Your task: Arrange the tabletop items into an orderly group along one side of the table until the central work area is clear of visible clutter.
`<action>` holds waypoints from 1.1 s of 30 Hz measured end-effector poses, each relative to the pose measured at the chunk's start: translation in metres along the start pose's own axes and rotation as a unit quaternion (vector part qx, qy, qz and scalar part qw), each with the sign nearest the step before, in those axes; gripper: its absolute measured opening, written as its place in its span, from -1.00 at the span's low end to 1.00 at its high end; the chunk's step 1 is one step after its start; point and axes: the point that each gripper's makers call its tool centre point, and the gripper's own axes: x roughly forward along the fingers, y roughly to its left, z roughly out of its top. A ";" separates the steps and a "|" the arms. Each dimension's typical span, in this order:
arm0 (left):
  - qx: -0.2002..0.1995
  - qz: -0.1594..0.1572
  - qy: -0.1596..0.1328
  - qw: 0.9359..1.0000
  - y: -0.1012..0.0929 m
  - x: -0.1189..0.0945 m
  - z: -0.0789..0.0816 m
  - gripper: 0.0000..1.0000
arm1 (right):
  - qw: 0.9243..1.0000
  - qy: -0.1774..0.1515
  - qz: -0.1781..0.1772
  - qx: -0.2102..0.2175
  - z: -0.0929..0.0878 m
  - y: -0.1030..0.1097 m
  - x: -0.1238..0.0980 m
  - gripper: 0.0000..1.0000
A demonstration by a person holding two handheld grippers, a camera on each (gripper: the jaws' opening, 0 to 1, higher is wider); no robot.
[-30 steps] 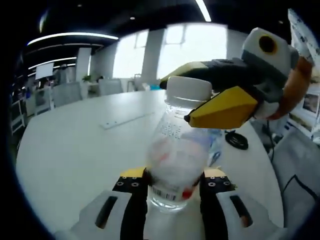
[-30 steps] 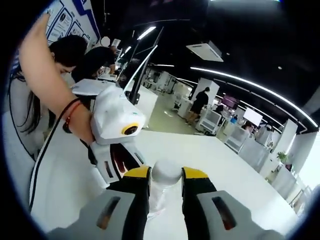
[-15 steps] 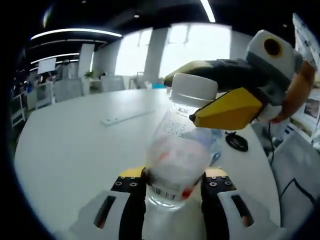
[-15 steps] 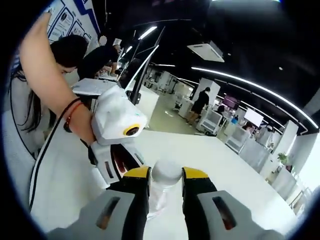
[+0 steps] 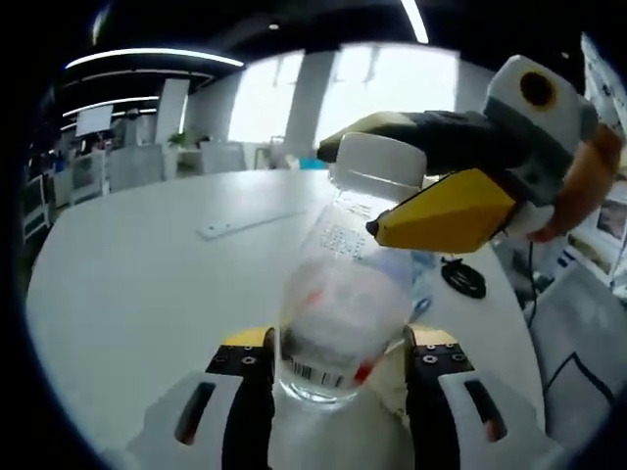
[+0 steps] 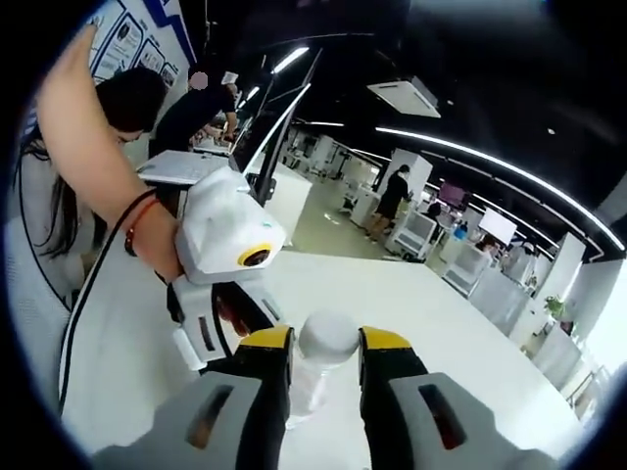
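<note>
In the left gripper view, the left gripper (image 5: 333, 357) has its two jaws close around the bottom of a clear bottle (image 5: 343, 313), one jaw on each side. The bottle leans a bit and has a white cap (image 5: 380, 160). It bears a barcode near the bottom, some red marks, and small white writing higher up that is too blurred to read. The right gripper (image 5: 392, 186) comes in from the right, and its yellow jaws sit on each side of the cap. The bottle is above the white table (image 5: 137, 284), near its near edge. A long flat white strip (image 5: 250, 224) lies farther back on the table, and a black round thing (image 5: 462, 276) lies near the right edge. In the right gripper view, the right gripper (image 6: 327, 348) has its yellow-tipped jaws pressed on both sides of the cap (image 6: 328, 335), with the bottle (image 6: 309, 387) hanging below. The left gripper (image 6: 220, 323), white with a yellow ring, is held in a hand (image 6: 162, 257) with a dark wrist band. Posters with blue writing hang at the top left, too small to read.
</note>
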 end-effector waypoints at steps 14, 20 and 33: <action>-0.011 0.001 -0.013 1.000 0.000 -0.003 0.006 0.19 | 1.000 -0.004 0.017 0.016 0.003 0.009 0.002 -0.24; -0.016 0.004 -0.015 1.000 -0.001 -0.006 0.006 0.29 | 0.999 -0.004 0.024 0.023 0.003 0.014 0.003 -0.07; -0.030 0.020 -0.018 0.999 -0.001 -0.014 0.007 0.56 | 0.998 -0.004 0.034 0.047 0.000 0.015 -0.001 0.19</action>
